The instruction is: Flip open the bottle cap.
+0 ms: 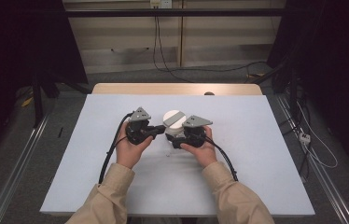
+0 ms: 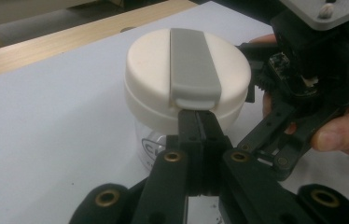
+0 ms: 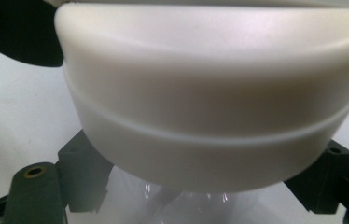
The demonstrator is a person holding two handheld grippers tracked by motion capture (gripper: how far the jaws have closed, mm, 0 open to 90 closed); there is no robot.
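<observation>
A clear jar with a white lid (image 1: 174,117) stands at the middle of the white board. A grey strap (image 2: 193,65) runs across the lid (image 2: 149,79) and ends in a tab at its near rim. My left gripper (image 1: 162,130) comes in from the left with its jaws pressed together; its tips (image 2: 199,116) sit just under that tab, against the lid's rim. My right gripper (image 1: 175,138) is shut on the clear jar body (image 3: 186,205) below the lid (image 3: 210,93), with one finger (image 3: 81,172) on each side of it.
The white board (image 1: 93,163) covers a wooden table whose far edge (image 1: 116,88) shows behind it. Both hands in beige sleeves rest near the board's middle. Cables lie on the floor to the right (image 1: 312,144) and behind the table.
</observation>
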